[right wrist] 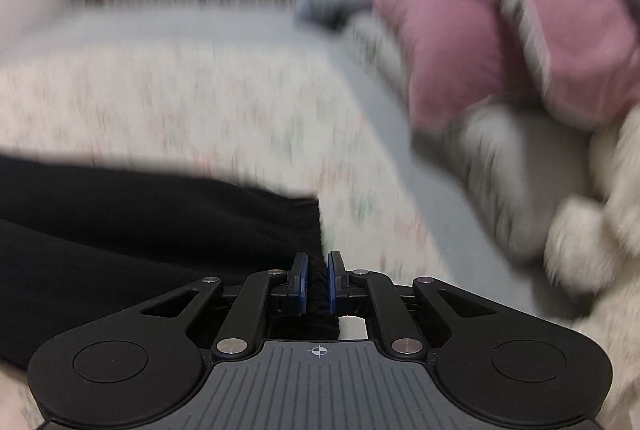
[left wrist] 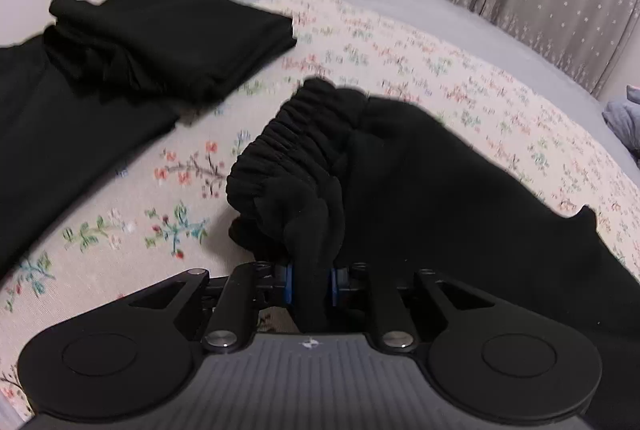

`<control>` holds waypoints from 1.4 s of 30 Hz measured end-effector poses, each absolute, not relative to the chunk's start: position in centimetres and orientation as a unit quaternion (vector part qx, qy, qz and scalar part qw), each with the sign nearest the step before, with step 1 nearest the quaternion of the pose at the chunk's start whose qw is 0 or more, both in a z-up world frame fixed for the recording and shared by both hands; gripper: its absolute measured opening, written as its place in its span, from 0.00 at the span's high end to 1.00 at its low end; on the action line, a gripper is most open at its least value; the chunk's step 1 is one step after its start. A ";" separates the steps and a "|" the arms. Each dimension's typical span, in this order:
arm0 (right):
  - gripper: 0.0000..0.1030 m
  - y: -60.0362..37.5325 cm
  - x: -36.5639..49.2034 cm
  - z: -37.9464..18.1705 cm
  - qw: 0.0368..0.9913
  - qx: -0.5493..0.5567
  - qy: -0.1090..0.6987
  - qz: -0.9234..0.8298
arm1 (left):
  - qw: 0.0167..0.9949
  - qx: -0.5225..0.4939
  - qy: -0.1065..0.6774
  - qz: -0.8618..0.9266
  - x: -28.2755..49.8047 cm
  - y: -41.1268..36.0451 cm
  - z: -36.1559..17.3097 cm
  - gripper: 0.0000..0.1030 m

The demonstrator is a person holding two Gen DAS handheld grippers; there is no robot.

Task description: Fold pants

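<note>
You hold two grippers, and both are clamped on one pair of black pants point(left wrist: 420, 181). Your left gripper point(left wrist: 311, 280) has its jaws narrow, pinching a bunched fold just behind the gathered elastic waistband point(left wrist: 296, 133); the rest of the cloth drapes away to the right over the flowered bedspread point(left wrist: 132, 201). Your right gripper point(right wrist: 316, 282) also has its jaws nearly closed, with an edge of the black cloth caught between its two blue pads point(right wrist: 302, 280). A second black garment point(left wrist: 168, 33) lies folded on the bedspread, well apart from the pants. Two pink pillows point(right wrist: 460, 45) lie blurred in the right wrist view.
</note>
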State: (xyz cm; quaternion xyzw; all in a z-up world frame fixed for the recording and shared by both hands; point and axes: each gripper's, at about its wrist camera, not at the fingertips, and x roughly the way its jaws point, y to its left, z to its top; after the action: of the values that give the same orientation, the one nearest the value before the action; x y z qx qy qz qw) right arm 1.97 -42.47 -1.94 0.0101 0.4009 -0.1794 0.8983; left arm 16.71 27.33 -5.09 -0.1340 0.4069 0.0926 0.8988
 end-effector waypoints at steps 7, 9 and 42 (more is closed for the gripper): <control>0.83 -44.7 -0.5 -0.6 0.896 0.070 0.402 -0.173 | 0.896 -0.187 0.391 0.093 16.5 29.7 -3.9 0.32; 0.82 -45.6 -0.2 -1.2 0.887 0.065 0.408 -0.205 | 0.900 -0.219 0.362 0.109 15.5 30.9 -2.9 0.27; 0.95 -44.1 10.4 -2.4 0.891 0.042 0.377 -0.249 | 0.944 -0.018 0.318 -0.088 21.7 11.9 -2.6 0.21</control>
State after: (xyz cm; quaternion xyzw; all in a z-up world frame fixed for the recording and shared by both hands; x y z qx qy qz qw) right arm 10.42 -44.08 -2.35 0.0420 0.3767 -0.2491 0.8912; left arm 21.72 11.93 -2.65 -0.0182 0.3178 -0.0881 0.9439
